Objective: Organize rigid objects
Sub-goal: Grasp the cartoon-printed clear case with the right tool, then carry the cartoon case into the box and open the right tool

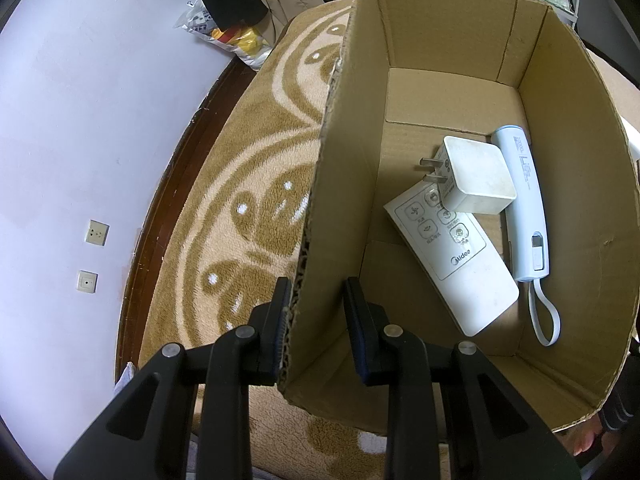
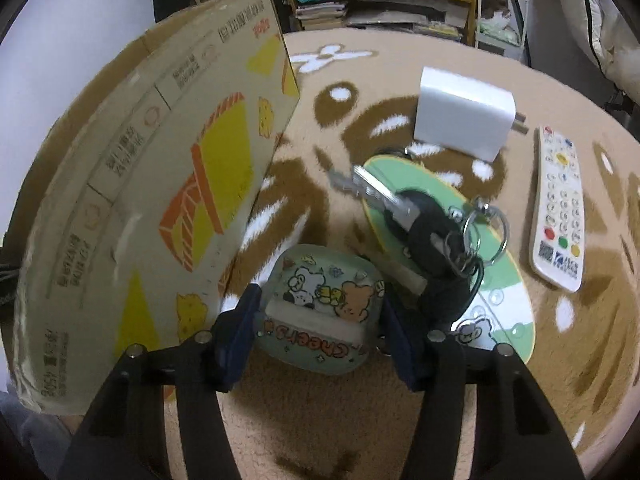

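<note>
An open cardboard box (image 1: 440, 32) stands on the patterned carpet. It holds a white plug charger (image 1: 478, 176), a white Midea remote (image 1: 452, 256) and a pale blue stick-shaped device (image 1: 524, 204) with a strap. My left gripper (image 1: 316, 296) straddles the box's near-left wall, open. Its outer pad touches the wall, and its inner finger stands apart inside. My right gripper (image 2: 320, 308) is shut on a square cartoon-printed case (image 2: 320, 280), beside the box's printed outside (image 2: 160, 180). Beyond lie keys with a black fob (image 2: 424, 224) on a green oval card (image 2: 496, 280), another white charger (image 2: 464, 116) and a white remote (image 2: 558, 208).
The brown and cream carpet (image 1: 248, 160) ends at a dark wooden edge (image 1: 160, 208) beside a pale wall with two sockets (image 1: 96, 232). Snack bags (image 1: 236, 40) lie at the far left. Shelves with books and bottles (image 2: 400, 0) stand behind.
</note>
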Action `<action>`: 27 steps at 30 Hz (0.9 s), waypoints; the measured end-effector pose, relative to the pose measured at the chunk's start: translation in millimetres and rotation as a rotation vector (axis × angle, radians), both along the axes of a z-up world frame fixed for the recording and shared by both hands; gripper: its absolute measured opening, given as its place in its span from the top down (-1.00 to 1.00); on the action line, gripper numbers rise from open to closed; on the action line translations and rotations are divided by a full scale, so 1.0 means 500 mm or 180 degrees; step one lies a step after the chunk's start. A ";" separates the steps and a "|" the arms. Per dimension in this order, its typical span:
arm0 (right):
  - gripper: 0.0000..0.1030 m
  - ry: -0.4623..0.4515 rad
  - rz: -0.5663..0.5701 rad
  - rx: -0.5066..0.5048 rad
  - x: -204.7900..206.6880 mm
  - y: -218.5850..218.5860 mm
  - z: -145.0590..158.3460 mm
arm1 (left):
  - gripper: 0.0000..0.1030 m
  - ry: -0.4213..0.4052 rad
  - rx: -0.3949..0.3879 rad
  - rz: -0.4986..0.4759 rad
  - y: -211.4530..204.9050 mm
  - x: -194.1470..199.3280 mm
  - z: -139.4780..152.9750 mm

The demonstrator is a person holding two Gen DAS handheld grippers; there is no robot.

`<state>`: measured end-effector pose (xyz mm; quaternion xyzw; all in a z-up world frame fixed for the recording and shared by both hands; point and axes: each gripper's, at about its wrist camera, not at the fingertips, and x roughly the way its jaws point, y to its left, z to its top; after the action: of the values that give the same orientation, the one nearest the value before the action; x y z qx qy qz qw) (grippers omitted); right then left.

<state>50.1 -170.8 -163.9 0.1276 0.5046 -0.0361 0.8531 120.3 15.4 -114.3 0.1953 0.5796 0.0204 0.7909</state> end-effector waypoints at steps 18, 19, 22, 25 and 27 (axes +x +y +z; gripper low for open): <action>-0.20 -0.0836 -0.0019 -0.0207 -0.010 0.000 0.154 | 0.49 0.0002 0.0004 0.0001 0.001 0.000 -0.002; -0.20 -0.0898 -0.0016 -0.0213 -0.009 0.000 0.169 | 0.49 0.0000 0.0004 0.0000 0.002 0.000 -0.002; -0.20 -0.1013 0.0000 -0.0221 -0.004 0.004 0.201 | 0.49 0.0003 0.0003 0.0000 0.001 0.001 -0.002; -0.20 -0.1133 0.0019 -0.0192 0.002 0.012 0.230 | 0.48 0.0001 0.0003 0.0007 0.002 0.002 -0.002; -0.20 -0.1219 0.0044 -0.0182 0.011 0.016 0.250 | 0.48 0.0001 0.0005 0.0007 0.002 0.002 -0.002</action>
<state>55.4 -163.0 -39.0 0.1043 0.3327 -0.0196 0.9370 121.6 16.4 -115.1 0.1953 0.5799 0.0217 0.7906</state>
